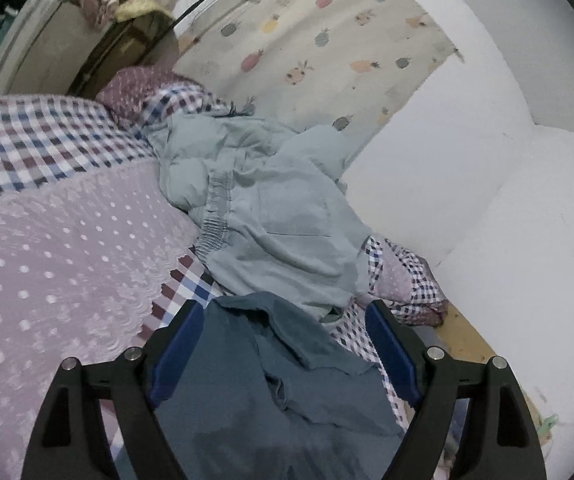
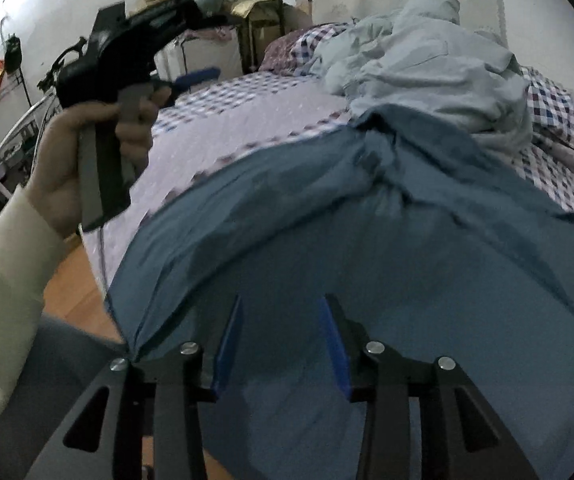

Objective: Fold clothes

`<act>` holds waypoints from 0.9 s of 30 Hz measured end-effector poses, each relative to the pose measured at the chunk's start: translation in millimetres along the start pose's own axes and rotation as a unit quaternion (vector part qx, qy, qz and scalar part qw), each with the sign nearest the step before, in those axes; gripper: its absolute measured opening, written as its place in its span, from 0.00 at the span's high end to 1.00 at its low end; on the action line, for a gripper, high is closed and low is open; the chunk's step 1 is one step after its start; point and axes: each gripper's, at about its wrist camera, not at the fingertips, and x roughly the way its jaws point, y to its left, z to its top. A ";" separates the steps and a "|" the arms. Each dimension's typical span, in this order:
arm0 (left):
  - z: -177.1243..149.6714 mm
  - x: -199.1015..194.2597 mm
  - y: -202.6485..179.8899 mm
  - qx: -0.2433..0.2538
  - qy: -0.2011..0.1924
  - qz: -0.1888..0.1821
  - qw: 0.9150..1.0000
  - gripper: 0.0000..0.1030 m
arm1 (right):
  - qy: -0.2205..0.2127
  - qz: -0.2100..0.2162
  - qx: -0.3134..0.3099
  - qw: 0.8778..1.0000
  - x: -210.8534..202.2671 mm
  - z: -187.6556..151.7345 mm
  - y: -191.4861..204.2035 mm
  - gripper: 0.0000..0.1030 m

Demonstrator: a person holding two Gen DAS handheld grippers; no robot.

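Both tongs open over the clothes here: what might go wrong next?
1. The dark blue garment overhangs the bed edge toward the floor; it may slide off.
2. The pale garment overlaps it, so the left tongs might pinch both.
3. Right tongs could grab several bunched layers.

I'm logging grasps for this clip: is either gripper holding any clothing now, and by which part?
Nothing is held. The left gripper and the right gripper are both open above the dark blue garment.

The big cloth [image 2: 367, 280] lies spread on the bed [image 2: 215, 160], low in the right wrist picture. Behind it, upper right, the crumpled jacket [image 2: 427, 76] touches its far edge.
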 end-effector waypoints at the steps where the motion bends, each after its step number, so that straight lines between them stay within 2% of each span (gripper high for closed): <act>1: -2.8 -8.5 -0.3 0.006 -0.002 0.001 1.000 0.15 | 0.000 0.002 0.001 1.000 -2.8 -6.7 6.9 0.58; 4: -11.6 -31.2 0.8 0.020 -0.005 0.015 1.000 0.15 | -0.007 0.015 0.005 1.000 -12.7 -24.3 25.6 0.57; 7: -24.2 -51.1 6.7 0.023 0.001 0.032 0.999 0.15 | -0.019 0.012 0.008 1.000 -21.9 -38.2 36.9 0.49; 14: -64.7 -112.1 41.1 -0.039 0.025 0.068 0.997 0.15 | -0.031 0.023 0.045 0.998 -28.1 -67.3 38.5 0.46; 19: -80.9 -152.1 61.7 -0.074 0.016 0.103 0.992 0.15 | -0.040 0.032 0.060 0.997 -28.5 -84.0 38.0 0.46; 22: -91.8 -161.7 70.5 -0.081 0.025 0.141 0.986 0.15 | -0.048 0.039 0.068 0.996 -28.4 -86.8 37.3 0.46; 25: -105.6 -162.3 80.0 -0.064 0.044 0.215 0.974 0.15 | -0.054 0.044 0.075 0.995 -29.1 -87.3 38.2 0.46; 27: -114.3 -162.7 90.3 -0.071 0.061 0.237 0.967 0.15 | -0.055 0.045 0.076 0.995 -29.1 -87.1 40.2 0.46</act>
